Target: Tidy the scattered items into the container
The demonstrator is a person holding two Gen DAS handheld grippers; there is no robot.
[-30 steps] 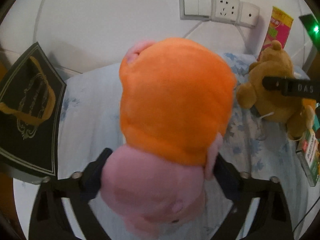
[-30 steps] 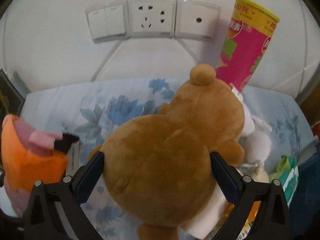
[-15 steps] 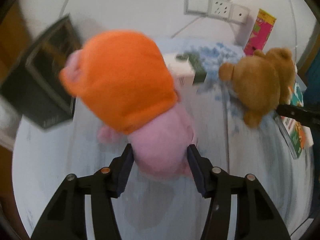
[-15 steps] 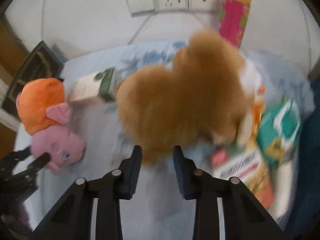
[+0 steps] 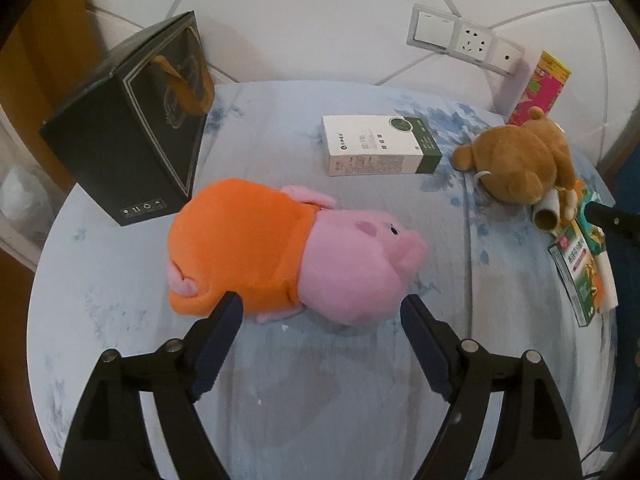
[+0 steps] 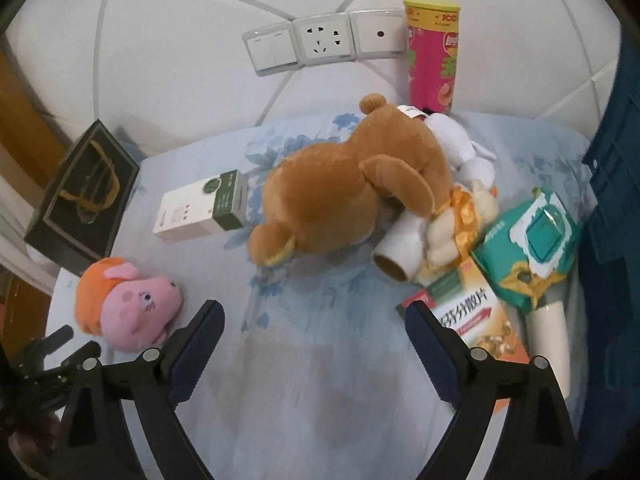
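The black gift bag [image 5: 132, 136] stands at upper left of the left wrist view on the blue floral bedsheet [image 5: 360, 380]; its inside is hidden, so I cannot tell what it contains. At the right edge of the right wrist view, a dark blue crate [image 6: 612, 208], contents hidden too. Left gripper [image 5: 322, 312]: jaws have just been opening and stand wide and released, the pig plush [image 5: 288, 248] lying on the sheet just beyond the fingertips, nothing pinched between them. Right gripper [image 6: 314, 316]: also just spread apart, empty, only bare sheet between the fingers. The brown teddy bear [image 6: 348, 192] lies free at centre, against a white plush [image 6: 460, 144] and a cardboard roll [image 6: 400, 252]. White-and-green box [image 6: 204, 208] to its left, chips can [image 6: 432, 56] upright behind it, wipes pack [image 6: 528, 248] and orange box [image 6: 476, 316] at right.
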